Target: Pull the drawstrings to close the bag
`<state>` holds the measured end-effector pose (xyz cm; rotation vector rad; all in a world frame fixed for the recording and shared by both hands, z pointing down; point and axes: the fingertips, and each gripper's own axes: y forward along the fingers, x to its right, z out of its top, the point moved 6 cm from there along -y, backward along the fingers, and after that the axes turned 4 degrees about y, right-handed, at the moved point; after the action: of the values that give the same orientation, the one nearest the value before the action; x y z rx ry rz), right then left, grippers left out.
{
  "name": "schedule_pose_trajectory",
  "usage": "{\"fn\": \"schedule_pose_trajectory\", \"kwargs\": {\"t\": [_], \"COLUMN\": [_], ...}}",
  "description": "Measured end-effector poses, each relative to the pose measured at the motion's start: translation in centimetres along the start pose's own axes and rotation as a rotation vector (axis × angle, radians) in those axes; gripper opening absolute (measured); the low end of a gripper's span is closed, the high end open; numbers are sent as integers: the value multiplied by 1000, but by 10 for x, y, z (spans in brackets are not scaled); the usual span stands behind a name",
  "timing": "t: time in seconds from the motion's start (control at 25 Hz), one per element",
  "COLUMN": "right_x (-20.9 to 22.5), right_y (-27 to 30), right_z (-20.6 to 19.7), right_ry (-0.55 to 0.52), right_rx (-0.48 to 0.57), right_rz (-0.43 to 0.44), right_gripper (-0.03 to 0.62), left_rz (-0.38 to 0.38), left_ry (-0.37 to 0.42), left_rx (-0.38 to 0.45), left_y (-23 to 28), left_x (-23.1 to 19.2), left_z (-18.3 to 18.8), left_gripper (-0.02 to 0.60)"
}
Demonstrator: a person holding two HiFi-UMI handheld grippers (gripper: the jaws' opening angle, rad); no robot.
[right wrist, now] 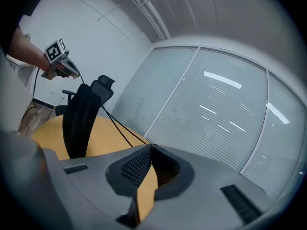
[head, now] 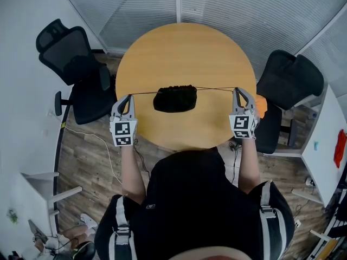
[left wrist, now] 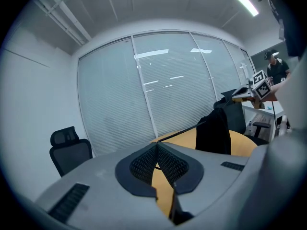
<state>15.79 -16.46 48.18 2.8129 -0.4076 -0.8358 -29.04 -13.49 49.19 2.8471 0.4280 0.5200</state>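
A black drawstring bag (head: pixel 175 98) hangs just above the round wooden table (head: pixel 184 53), its mouth gathered along thin black drawstrings (head: pixel 217 89) stretched taut to both sides. My left gripper (head: pixel 128 96) is shut on the left string end, off the table's left edge. My right gripper (head: pixel 237 91) is shut on the right string end, at the table's right edge. In the left gripper view the bag (left wrist: pixel 214 131) hangs from the cord (left wrist: pixel 182 132), with the other gripper (left wrist: pixel 254 87) beyond. In the right gripper view the bag (right wrist: pixel 79 121) hangs from two cords (right wrist: pixel 120 128) that run into the closed jaws.
Black office chairs stand at the left (head: pixel 76 64) and right (head: pixel 287 85) of the table. An orange thing (head: pixel 262 105) lies on the right chair. A white desk (head: pixel 325 150) is at the far right. Blinds cover the glass wall (head: pixel 217 4) behind.
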Motion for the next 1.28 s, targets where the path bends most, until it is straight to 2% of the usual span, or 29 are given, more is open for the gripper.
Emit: {"fn": "schedule_pose_trajectory", "kwargs": {"t": [0.36, 0.76, 1.28], "right_x": [12, 22, 29], "right_y": [0, -4, -11], "right_z": [-1, -6, -15], "right_ry": [-2, 50, 43], "right_rx": [-14, -25, -32], "right_rz": [-36, -61, -69], "right_gripper": [60, 60, 60], "left_rz": [29, 57, 75], "left_ry": [-5, -29, -41], "left_rx": [-3, -19, -29], "left_y": [-5, -10, -18], "left_x": [-10, -19, -21], "left_z": [-3, -9, -11], "left_gripper": [15, 15, 16]}}
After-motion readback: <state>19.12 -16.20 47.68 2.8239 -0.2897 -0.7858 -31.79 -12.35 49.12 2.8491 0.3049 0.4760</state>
